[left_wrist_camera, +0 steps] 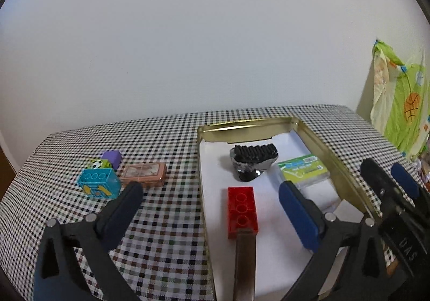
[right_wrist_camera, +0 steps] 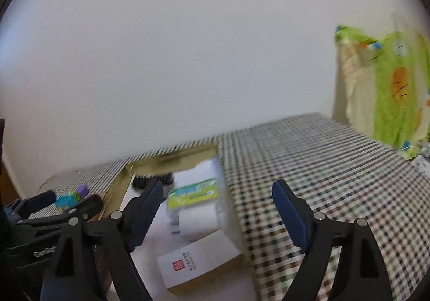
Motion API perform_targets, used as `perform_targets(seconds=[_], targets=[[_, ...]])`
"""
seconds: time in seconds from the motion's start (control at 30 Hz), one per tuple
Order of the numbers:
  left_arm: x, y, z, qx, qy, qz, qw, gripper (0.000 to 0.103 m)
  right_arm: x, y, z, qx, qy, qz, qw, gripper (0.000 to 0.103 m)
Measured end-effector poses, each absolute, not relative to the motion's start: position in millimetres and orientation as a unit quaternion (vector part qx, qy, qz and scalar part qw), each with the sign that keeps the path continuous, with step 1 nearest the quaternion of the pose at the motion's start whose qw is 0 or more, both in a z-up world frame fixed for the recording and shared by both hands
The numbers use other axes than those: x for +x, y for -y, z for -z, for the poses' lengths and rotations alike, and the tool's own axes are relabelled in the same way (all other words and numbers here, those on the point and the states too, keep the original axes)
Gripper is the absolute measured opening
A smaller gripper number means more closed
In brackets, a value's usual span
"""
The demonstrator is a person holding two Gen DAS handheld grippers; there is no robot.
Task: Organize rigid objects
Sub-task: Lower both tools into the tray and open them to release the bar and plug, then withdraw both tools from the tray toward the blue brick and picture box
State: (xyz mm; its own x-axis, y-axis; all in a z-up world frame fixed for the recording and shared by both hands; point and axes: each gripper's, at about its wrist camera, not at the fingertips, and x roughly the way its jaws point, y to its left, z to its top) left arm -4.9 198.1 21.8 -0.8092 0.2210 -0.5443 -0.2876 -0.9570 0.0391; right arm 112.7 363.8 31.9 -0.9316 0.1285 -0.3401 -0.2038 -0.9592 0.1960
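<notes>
Two wrist fisheyes, close and low over the gold tray (left_wrist_camera: 317,137).
Both face the far wall; both show tray (right_wrist_camera: 172,157), left view from tray's left.

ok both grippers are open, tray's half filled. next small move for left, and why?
Probably swing the left gripper left toward the blue block. Its jaws stand open with nothing held, the red brick already lies in the tray, and the blue block sits outside on the cloth.
</notes>
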Motion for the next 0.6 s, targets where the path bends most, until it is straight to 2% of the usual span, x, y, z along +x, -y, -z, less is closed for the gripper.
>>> perform_targets(seconds=[0.33, 0.6], targets=[[12, -177, -21, -0.277, -0.066, -0.951, 0.117, 0.102, 121, -340, -38, -0.136, -0.065, -0.978, 0.142, 0.088], [18, -157, -19, -0.269, -0.071, -0.955, 0.105, 0.102, 130, -331, -40, -0.131, -0.055, -0.978, 0.153, 0.088]])
